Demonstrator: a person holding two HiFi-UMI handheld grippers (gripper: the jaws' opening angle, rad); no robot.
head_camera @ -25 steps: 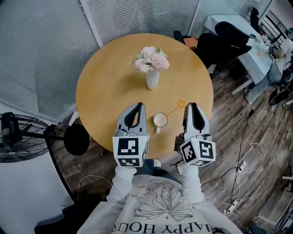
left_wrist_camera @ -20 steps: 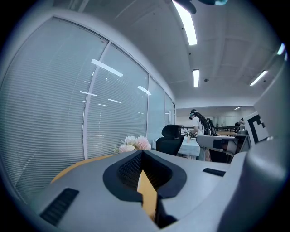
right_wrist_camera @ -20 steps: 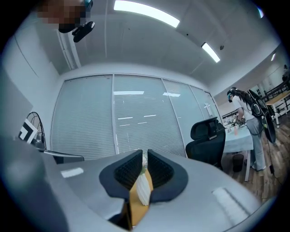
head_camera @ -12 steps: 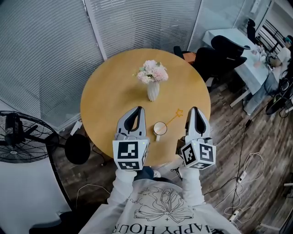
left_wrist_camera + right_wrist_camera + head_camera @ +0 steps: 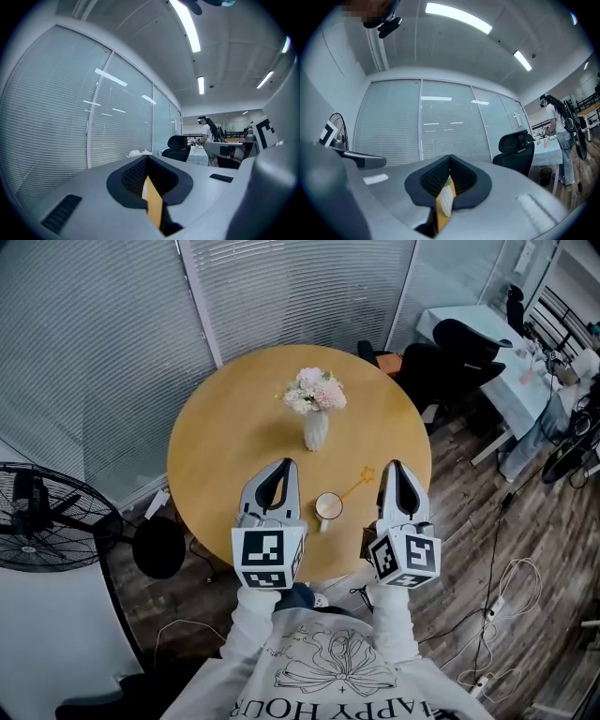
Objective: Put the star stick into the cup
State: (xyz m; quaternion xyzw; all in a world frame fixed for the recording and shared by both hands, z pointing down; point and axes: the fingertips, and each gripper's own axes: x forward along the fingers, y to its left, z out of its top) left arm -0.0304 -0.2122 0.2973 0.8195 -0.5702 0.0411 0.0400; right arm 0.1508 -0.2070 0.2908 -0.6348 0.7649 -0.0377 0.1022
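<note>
Both gripper views show little of the table (image 5: 225, 427): each gripper's own body blocks the cup and stick, leaving a yellow sliver of tabletop between the jaws. The right gripper view also shows a strip of the white vase (image 5: 446, 202).

From the head view, the left gripper (image 5: 286, 463) and right gripper (image 5: 395, 465) hang over the table's near edge, each with its jaws together on nothing. The cup (image 5: 328, 507) stands between them. The star stick (image 5: 357, 481) lies on the table, slanting from the cup towards the right edge. Whether it touches the cup is unclear.
</note>
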